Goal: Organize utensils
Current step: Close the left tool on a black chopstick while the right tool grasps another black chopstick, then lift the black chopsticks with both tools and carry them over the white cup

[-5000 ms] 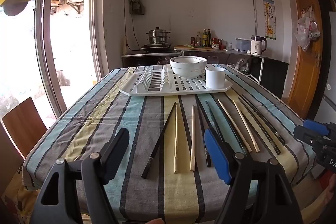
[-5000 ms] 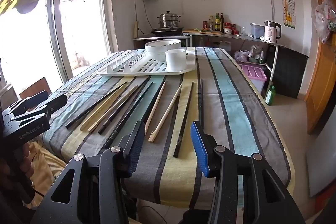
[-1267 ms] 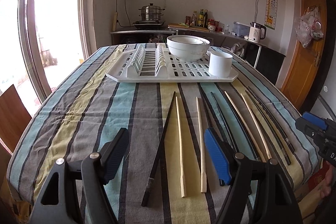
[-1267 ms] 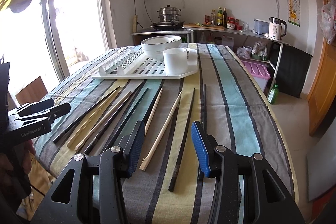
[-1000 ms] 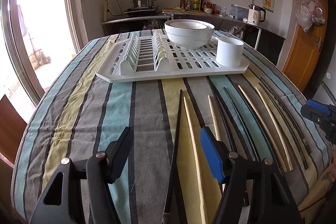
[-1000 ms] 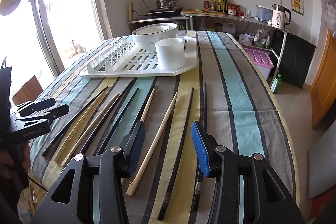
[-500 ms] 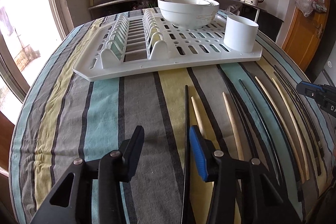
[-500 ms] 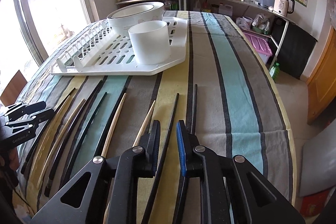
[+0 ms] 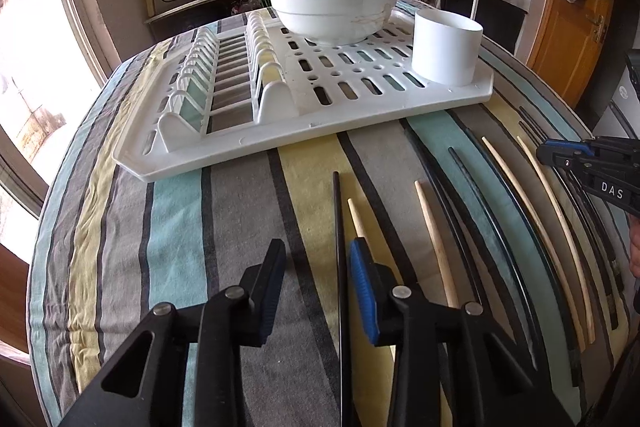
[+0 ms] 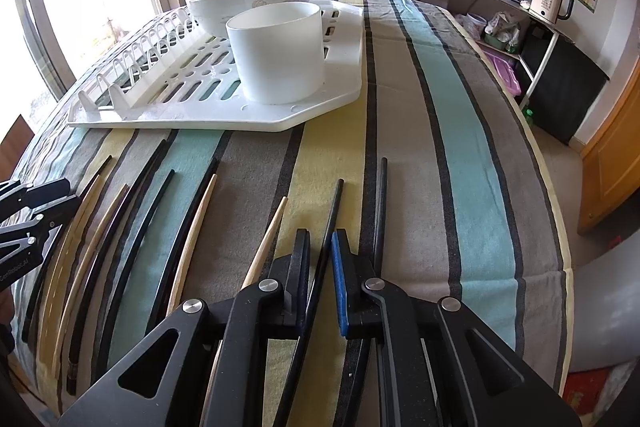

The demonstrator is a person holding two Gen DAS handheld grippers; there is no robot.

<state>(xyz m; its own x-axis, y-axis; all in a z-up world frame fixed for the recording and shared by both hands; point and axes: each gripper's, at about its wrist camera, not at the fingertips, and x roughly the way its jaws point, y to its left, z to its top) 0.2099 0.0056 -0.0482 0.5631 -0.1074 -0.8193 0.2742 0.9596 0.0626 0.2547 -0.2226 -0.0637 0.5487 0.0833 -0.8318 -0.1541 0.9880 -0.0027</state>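
Left claw (image 9: pixel 316 261) hangs low over the striped worktop (image 9: pixel 168 227) with its fingers apart, straddling a black chopstick (image 9: pixel 338 227) that lies close against the blue-padded finger; whether they touch cannot be told. Right claw (image 10: pixel 320 247) has its fingers nearly together around another black chopstick (image 10: pixel 334 211), a thin gap showing on each side, so a firm clamp cannot be told. More chopsticks, black and pale wood, lie in a loose row across the near worktop between the 2 claws. Beyond them sits a white drying rack (image 9: pixel 240 143), carrying stacked white bowls (image 9: pixel 332 11) at its far side and a white cup (image 9: pixel 446 47) on its right corner.
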